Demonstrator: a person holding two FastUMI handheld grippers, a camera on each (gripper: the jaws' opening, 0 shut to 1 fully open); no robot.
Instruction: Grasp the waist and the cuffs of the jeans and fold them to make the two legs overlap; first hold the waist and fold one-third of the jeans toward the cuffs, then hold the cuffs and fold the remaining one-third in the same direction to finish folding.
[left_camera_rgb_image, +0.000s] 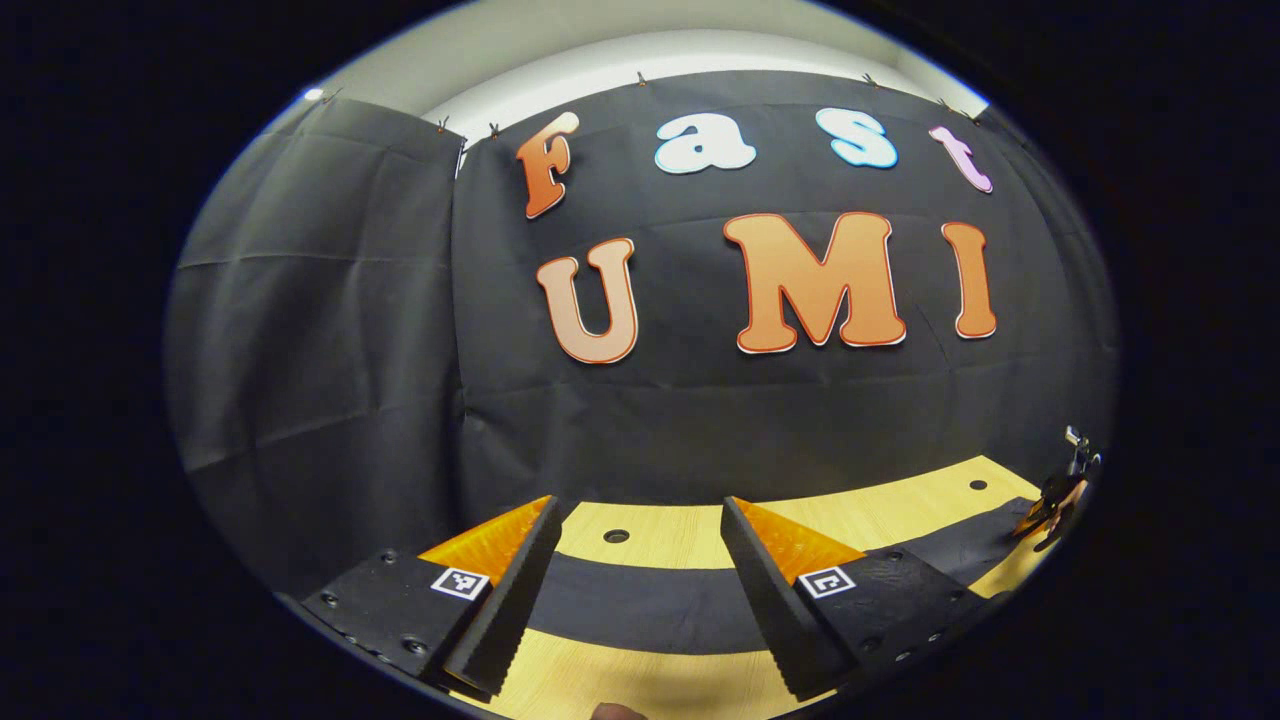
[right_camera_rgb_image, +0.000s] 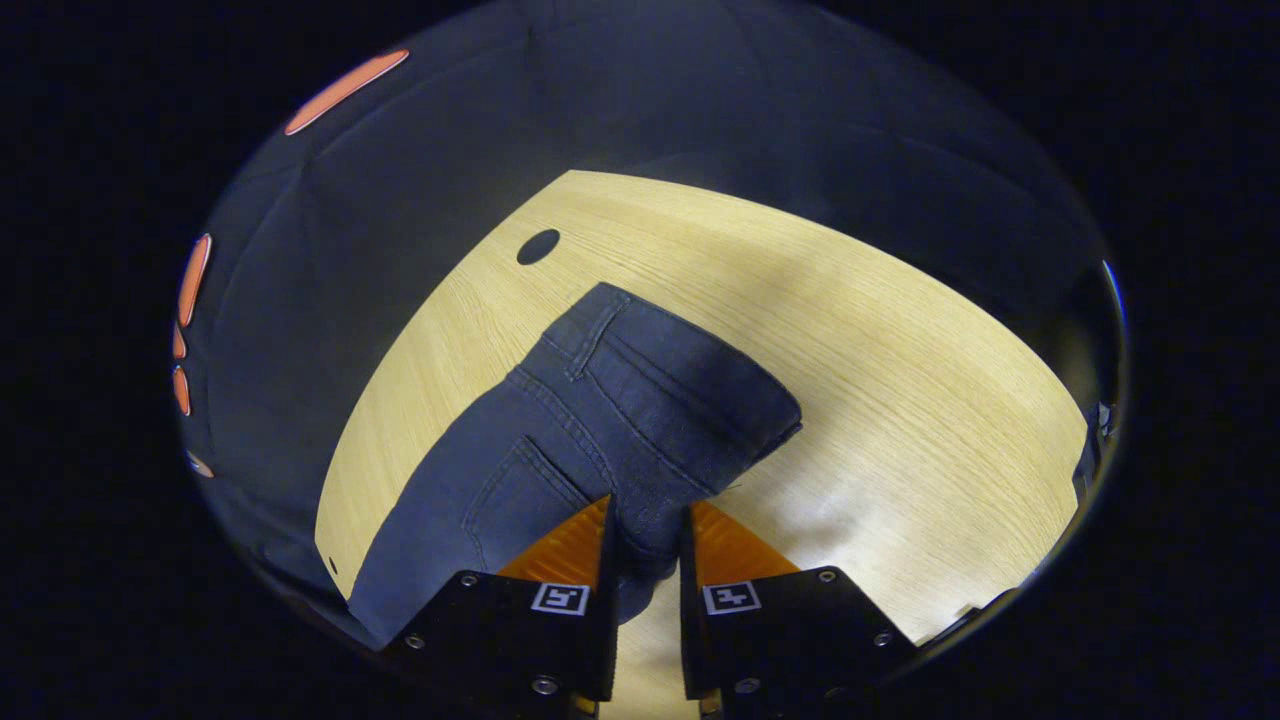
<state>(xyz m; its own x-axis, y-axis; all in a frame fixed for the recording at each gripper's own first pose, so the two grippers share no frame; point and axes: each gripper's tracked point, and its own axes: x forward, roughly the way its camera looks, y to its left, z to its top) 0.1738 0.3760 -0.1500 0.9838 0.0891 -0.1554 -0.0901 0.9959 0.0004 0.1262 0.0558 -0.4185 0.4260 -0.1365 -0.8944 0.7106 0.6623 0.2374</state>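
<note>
1. One wooden table (right_camera_rgb_image: 900, 330) carries the whole job, and I take it as my landmark. It gives the flat surface on which a fold can be laid down and pressed.
2. One pair of jeans (right_camera_rgb_image: 620, 400) lies on the table, the waistband end towards the table's far edge and close to a round hole (right_camera_rgb_image: 538, 246). The legs run back off towards the table's near edge. I count one back pocket and one belt loop in sight. In the left gripper view the jeans (left_camera_rgb_image: 640, 600) show as a dark band stretched across the table.
3. Two grippers are at work.
   - My right gripper (right_camera_rgb_image: 648, 535) is clenched on a bunched fold of denim near the waist, both fingers pressing it. I judge this is the grip for carrying the waist over.
   - My left gripper (left_camera_rgb_image: 640, 570) hangs released above the table, jaws wide, nothing between them, with the dark band of cloth beyond. I judge it is lined up to take the cloth.
4. Two round holes (left_camera_rgb_image: 616, 536) in the table show in the left gripper view, one just past the cloth and one farther towards the table's right end.
</note>
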